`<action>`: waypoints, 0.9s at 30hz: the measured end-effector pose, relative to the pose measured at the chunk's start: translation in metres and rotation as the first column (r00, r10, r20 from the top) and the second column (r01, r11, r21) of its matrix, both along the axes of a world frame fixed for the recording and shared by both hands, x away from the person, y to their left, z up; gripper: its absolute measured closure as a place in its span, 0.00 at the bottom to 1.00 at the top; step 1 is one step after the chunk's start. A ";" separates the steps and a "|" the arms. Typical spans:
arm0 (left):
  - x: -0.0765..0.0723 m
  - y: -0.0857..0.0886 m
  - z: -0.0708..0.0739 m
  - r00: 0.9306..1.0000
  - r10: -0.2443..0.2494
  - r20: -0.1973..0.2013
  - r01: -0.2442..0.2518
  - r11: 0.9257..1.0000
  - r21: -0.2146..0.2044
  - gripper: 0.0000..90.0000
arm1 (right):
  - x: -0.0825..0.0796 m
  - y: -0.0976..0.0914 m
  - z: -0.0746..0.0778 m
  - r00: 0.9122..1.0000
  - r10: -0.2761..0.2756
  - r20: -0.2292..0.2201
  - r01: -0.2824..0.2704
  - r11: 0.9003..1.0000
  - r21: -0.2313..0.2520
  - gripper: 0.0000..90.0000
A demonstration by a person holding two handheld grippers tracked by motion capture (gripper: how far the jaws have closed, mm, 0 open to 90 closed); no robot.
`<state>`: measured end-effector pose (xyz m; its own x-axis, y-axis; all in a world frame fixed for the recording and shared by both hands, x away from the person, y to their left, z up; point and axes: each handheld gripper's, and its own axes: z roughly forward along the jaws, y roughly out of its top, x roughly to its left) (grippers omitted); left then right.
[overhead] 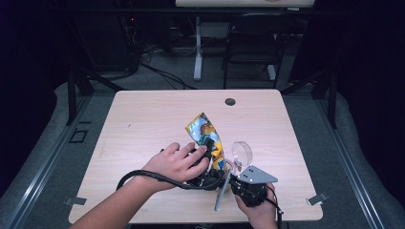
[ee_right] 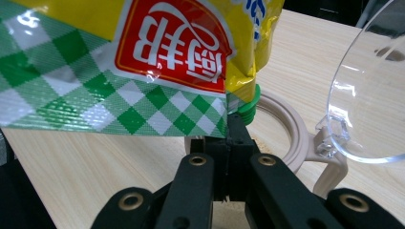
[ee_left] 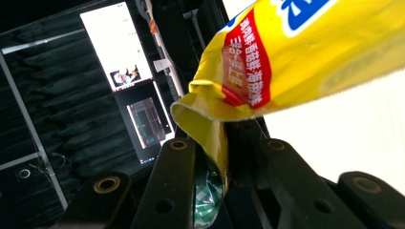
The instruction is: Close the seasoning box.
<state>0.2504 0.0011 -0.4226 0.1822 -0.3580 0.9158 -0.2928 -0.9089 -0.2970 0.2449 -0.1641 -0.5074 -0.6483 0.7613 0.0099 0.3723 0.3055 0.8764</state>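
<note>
A yellow snack bag (overhead: 207,136) with a green-checked lower end stands tilted over the middle of the wooden table (overhead: 143,119). My left gripper (overhead: 206,143) is shut on its side. In the left gripper view the black jaws (ee_left: 217,148) pinch the bag's folded yellow edge (ee_left: 296,52). My right gripper (overhead: 228,175) comes in from the front right and is shut on the bag's bottom corner. In the right gripper view the closed jaws (ee_right: 237,126) meet the checked corner of the bag (ee_right: 143,57).
A clear round lid (overhead: 242,151) stands hinged up beside the bag, above a beige ring (ee_right: 286,124) lying on the table; the lid (ee_right: 367,95) is to the right of my right jaws. A cable hole (overhead: 230,101) sits near the far edge. A chair (overhead: 253,43) stands beyond the table.
</note>
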 end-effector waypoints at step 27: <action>-0.005 -0.005 -0.001 1.000 -0.012 0.022 0.012 1.000 0.022 0.92 | 0.003 0.006 -0.002 1.000 0.023 -0.009 -0.023 1.000 -0.004 1.00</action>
<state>0.2451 -0.0042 -0.4237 0.1577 -0.3800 0.9115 -0.2967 -0.8986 -0.3233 0.2481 -0.1581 -0.5096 -0.6654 0.7464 0.0125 0.3732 0.3180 0.8716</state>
